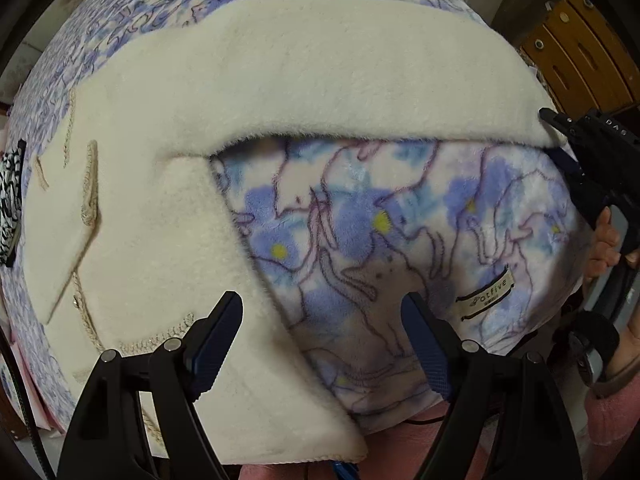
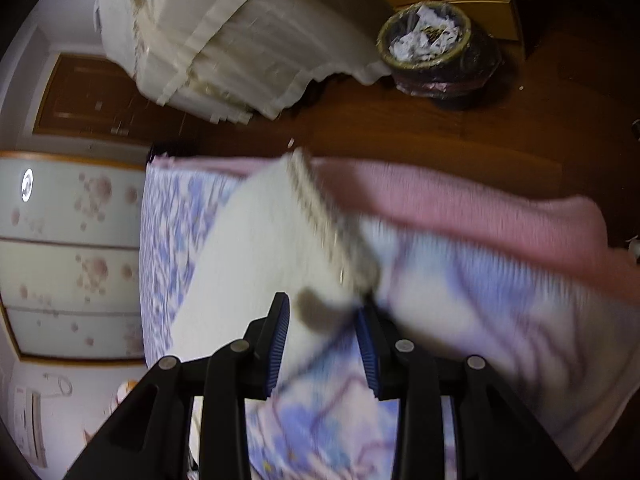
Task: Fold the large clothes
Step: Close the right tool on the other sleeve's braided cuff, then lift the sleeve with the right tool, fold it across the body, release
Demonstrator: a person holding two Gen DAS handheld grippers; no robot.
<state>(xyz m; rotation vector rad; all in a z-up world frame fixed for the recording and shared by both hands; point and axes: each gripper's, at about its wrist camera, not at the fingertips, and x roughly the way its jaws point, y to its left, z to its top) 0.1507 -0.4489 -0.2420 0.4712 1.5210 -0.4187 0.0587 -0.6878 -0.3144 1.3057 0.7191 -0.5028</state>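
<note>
A: Where does the fold stand?

B: Partway, I'd say. In the left wrist view the garment [image 1: 360,240], a fleece piece with a blue flower print and a cream lining, fills the middle of the frame. A broad cream band [image 1: 304,76] lies across the upper half, and a cream flap [image 1: 248,300] runs down to the lower centre, both turned over onto the printed side. It rests on a printed bedspread [image 1: 120,28] seen at the upper left.

A: And the grippers?

B: The left gripper [image 1: 324,344], at the bottom of that frame, points down at the cloth with its jaws wide apart and nothing pinched; the flap's edge passes between them untouched. The right gripper [image 2: 324,344] has a bunched cream and printed fold between its blue pads, jaws fairly narrow; the pads seem to press on it (the picture is blurred). In the left view it sits at the right edge [image 1: 576,148], at the end of the cream band, with the person's hand [image 1: 612,240] behind it.

A: What remains?

B: The flaps look loose and uneven, so I'd judge at least one more fold and some smoothing before it is a compact bundle.
</note>
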